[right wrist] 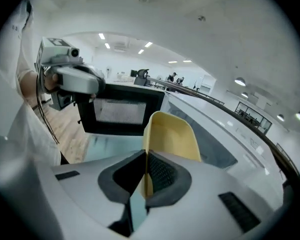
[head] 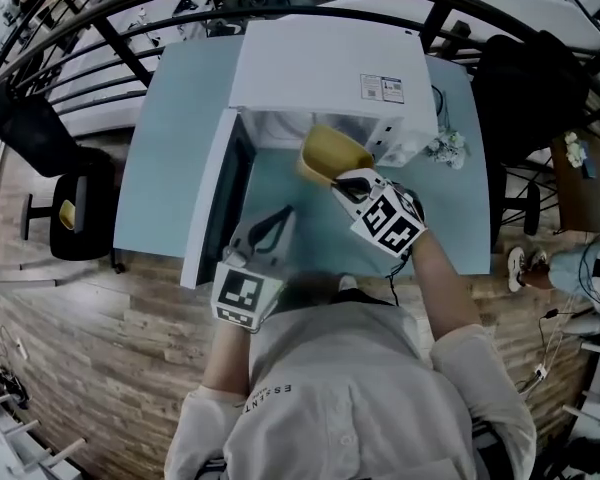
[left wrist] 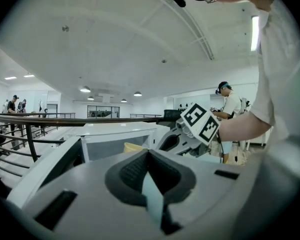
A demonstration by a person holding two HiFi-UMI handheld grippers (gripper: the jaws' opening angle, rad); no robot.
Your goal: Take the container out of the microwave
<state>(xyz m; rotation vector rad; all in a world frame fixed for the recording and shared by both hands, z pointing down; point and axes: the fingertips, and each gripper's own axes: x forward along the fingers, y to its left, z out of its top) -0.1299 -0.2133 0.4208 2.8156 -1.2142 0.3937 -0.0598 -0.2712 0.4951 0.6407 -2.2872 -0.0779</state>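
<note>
On the pale blue tabletop [head: 170,118], the white box microwave [head: 320,68] stands toward the far edge, its door [head: 212,203] swung open for access. The yellow plastic container [head: 332,154] hangs tilted just outside the cavity, its rim pinched in the right gripper's [head: 352,183] narrow jaws. The left gripper's [head: 270,230] jaws meet, empty.

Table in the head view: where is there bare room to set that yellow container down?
Bare table lies left of the open microwave door, and in front of the microwave, between the left tool and the right tool holding the yellow container. Right of the microwave it is crowded with a cable and small clutter.
</note>
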